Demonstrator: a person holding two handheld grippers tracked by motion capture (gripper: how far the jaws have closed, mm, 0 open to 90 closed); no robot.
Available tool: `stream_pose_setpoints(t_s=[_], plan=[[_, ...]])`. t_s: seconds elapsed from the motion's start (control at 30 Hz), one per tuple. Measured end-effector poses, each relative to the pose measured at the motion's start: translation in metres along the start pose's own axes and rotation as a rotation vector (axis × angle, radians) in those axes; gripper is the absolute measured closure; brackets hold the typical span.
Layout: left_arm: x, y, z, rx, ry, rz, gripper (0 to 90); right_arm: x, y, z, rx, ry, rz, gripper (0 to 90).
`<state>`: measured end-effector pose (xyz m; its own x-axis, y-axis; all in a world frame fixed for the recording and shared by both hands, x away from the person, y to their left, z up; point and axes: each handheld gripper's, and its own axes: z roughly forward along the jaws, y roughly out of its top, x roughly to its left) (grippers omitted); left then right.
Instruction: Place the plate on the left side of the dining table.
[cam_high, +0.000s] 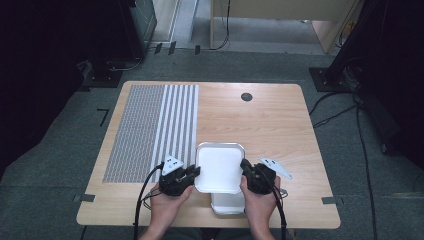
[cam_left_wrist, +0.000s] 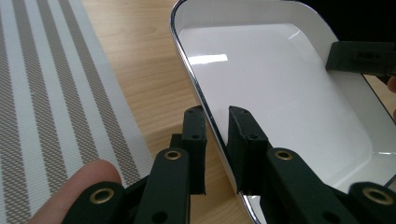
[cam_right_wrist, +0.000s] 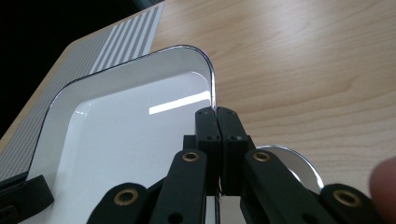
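No readable text, label, brand, number or sign appears anywhere.

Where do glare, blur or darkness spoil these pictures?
Left gripper view: a bright reflection on the white tray, and the thumb at the bottom is blurred. Right gripper view: a light streak on the tray floor. High view: both upper corners are very dark, while the table is evenly lit.

Even overhead light, dark room edges, glare streaks on the white tray (cam_left_wrist: 280, 84).
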<state>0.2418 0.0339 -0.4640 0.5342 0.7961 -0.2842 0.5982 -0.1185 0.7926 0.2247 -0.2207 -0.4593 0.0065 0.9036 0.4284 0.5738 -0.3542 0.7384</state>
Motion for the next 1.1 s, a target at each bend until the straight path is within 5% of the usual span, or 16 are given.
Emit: stream_pose_setpoints(t_s=[1.1], plan=[[0.091,0.038,-0.026,-0.042,0.096,-0.084,83.0,0.082,0.019,0.065,0.035,0.051,-0.027,90.0]])
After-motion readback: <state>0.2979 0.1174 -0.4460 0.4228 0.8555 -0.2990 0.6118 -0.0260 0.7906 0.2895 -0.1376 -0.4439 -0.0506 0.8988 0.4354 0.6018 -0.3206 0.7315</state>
